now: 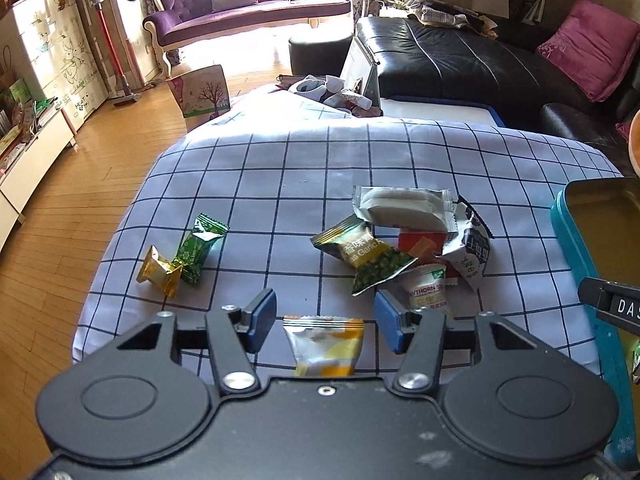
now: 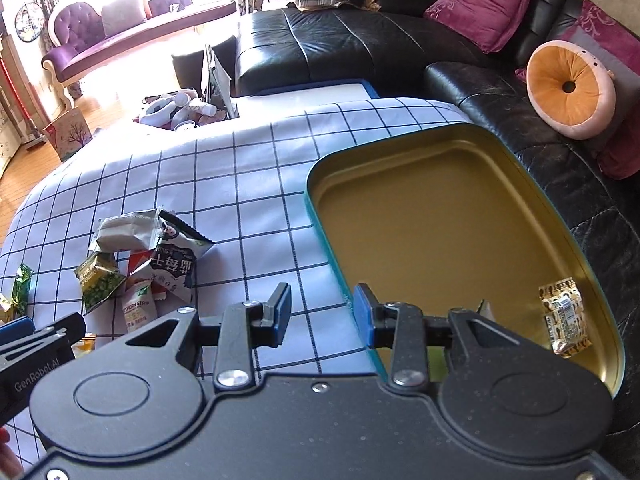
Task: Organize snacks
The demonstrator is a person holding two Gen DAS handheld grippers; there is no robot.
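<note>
Honestly the orange sachet (image 1: 325,344) lying on the cloth (image 1: 280,168) between the left gripper's (image 1: 325,320) spread, untouching pads looks light, crinkly and slippery, so pinch mid-body; right gripper (image 2: 322,314) hangs empty and open over the tin's (image 2: 520,152) edge

Strong daylight enters from the far windows, blowing out the floor (image 1: 224,46) and the checked cloth's (image 1: 280,128) far edge. Near objects cast short shadows. Fisheye bending curves both views' edges; focus stays sharp.
</note>
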